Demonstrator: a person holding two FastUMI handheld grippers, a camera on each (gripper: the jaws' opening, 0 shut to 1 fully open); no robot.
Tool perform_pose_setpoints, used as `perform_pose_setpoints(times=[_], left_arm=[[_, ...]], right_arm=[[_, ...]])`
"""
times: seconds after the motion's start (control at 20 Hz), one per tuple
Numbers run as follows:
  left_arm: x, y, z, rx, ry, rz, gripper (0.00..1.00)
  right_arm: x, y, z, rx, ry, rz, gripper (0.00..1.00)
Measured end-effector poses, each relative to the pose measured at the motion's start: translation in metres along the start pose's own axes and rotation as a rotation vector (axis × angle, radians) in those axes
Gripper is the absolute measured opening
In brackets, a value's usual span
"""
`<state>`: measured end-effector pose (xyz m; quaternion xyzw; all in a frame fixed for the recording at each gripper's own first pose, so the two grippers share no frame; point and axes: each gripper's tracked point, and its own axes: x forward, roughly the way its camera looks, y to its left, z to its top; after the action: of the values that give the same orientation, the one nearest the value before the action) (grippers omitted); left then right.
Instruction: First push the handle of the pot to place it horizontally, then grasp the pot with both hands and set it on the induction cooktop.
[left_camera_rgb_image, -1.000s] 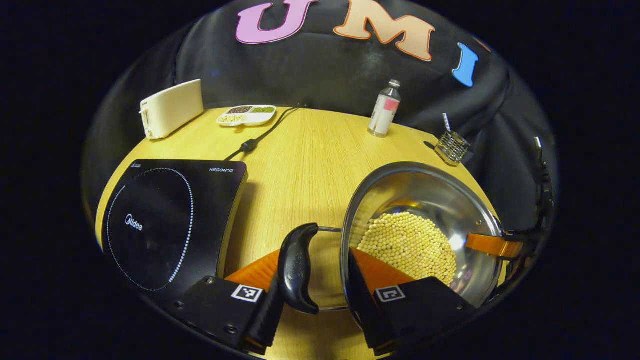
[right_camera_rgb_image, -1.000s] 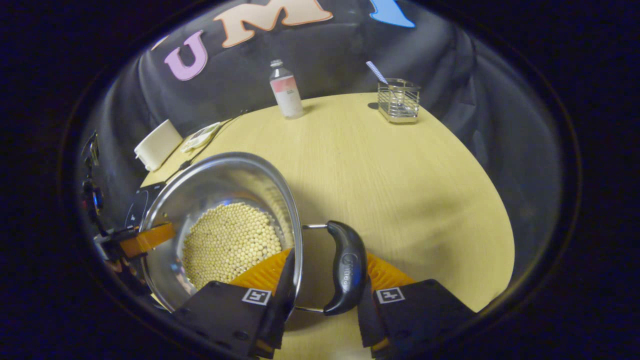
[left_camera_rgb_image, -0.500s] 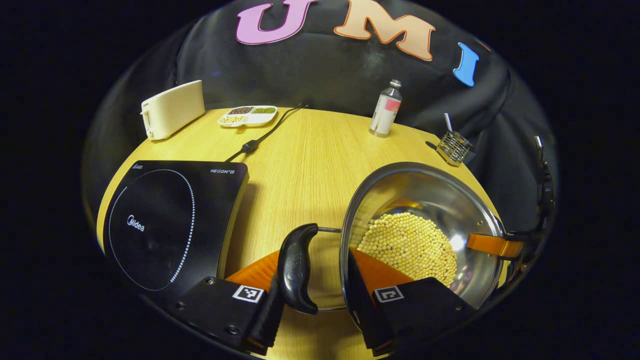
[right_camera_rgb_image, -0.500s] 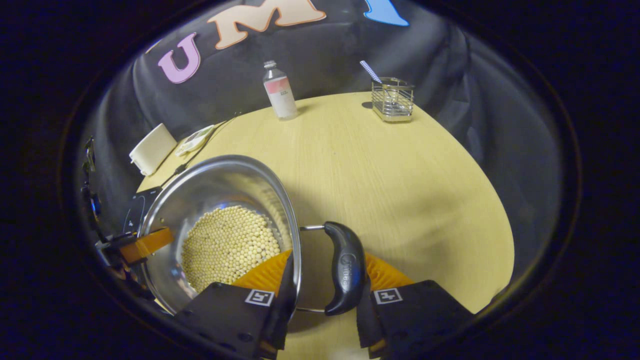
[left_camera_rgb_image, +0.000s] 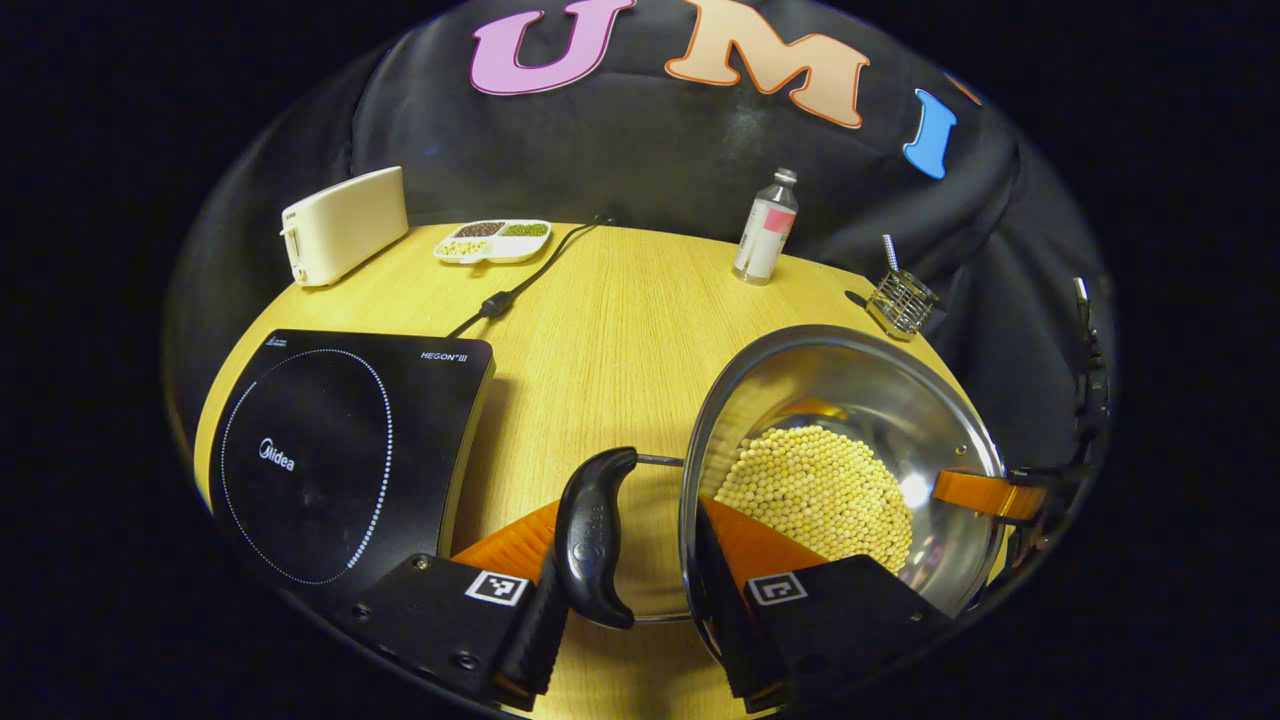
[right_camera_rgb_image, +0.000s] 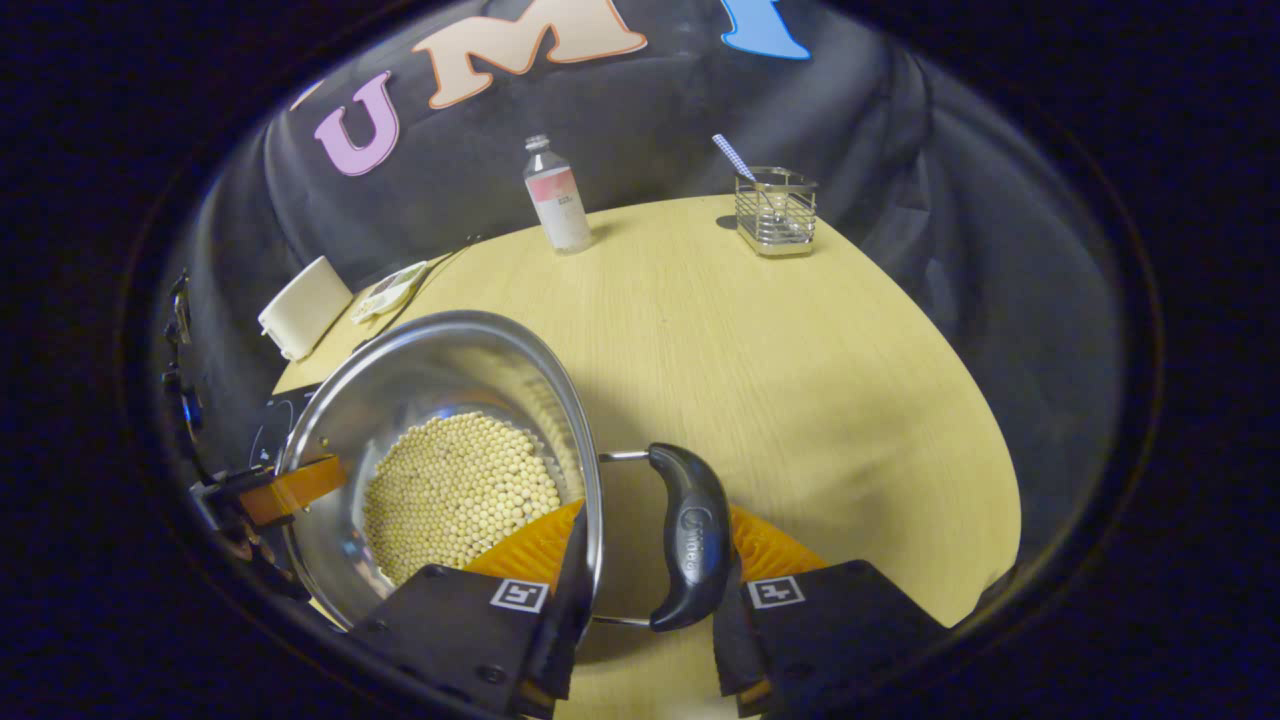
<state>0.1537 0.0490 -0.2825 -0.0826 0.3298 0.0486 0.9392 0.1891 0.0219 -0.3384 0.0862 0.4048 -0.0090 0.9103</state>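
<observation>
Both grippers (left_camera_rgb_image: 628, 600) (right_camera_rgb_image: 645, 610) still clamp pot (left_camera_rgb_image: 850, 400) handles; pot lifted slightly.

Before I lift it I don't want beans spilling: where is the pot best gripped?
By its two side handles, one from each side. The pot has a black loop handle standing out level from each rim; each gripper's jaws already span one, with one jaw inside the rim and one outside the handle.

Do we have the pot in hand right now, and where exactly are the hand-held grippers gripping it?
Yes. The pot is held on both sides: the left hand-held gripper spans its rim and left handle, the right hand-held gripper its rim and right handle.
</observation>
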Motion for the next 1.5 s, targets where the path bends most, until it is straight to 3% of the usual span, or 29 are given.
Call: perform_pose_setpoints(times=[0.05, 0.6, 0.95, 1.5], left_arm=[[-0.003, -0.001, 0.002, -0.007, -0.004, 0.003, 0.66], [-0.039, 0.023, 0.028, -0.019, -0.001, -0.004, 0.65], [-0.062, 0.102, 0.044, -0.007, 0.010, -0.021, 0.65], [-0.091, 0.243, 0.048, -0.068, 0.010, 0.027, 0.65]], right_arm=[[-0.001, 0.001, 0.003, -0.003, -0.006, 0.007, 0.51], [-0.035, 0.039, 0.021, -0.009, -0.016, 0.005, 0.51], [-0.048, 0.123, 0.010, 0.018, -0.028, -0.008, 0.51], [-0.037, 0.269, -0.012, -0.015, -0.018, 0.031, 0.51]])
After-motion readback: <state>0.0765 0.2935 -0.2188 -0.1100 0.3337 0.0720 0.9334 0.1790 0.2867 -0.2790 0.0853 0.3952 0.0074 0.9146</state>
